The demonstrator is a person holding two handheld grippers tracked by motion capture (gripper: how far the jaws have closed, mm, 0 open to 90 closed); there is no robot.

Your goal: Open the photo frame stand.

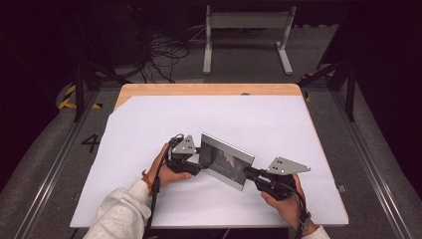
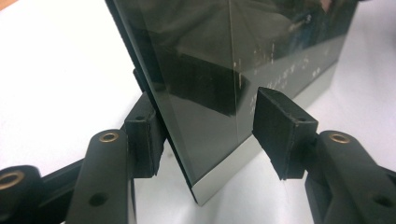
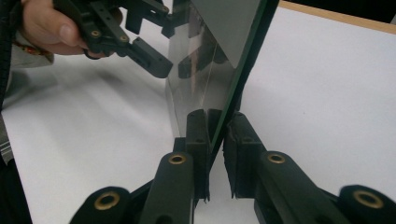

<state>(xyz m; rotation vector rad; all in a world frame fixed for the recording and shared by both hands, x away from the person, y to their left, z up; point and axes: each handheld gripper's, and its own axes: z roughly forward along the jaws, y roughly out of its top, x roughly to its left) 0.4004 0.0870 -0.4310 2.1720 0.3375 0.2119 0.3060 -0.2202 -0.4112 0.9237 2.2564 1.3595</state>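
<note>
A thin rectangular panel (image 1: pixel 226 160) with a dark glossy face and a silver edge stands upright on its long edge on the white sheet (image 1: pixel 199 114). My right gripper (image 1: pixel 247 173) is shut on the panel's near right end; in the right gripper view its pads (image 3: pixel 198 130) press both faces of the panel (image 3: pixel 219 56). My left gripper (image 1: pixel 201 162) straddles the opposite end. In the left gripper view the panel (image 2: pixel 233 70) stands between the jaws, one pad (image 2: pixel 144 135) close behind it and the other pad (image 2: pixel 280 130) standing clear of the glass.
The white sheet covers a wooden table (image 1: pixel 209 89) whose far edge shows. Beyond it on the floor stand a white metal frame (image 1: pixel 246 30) and a tangle of cables (image 1: pixel 164 55). A hand (image 3: pixel 46 28) holds the left gripper (image 3: pixel 163 42).
</note>
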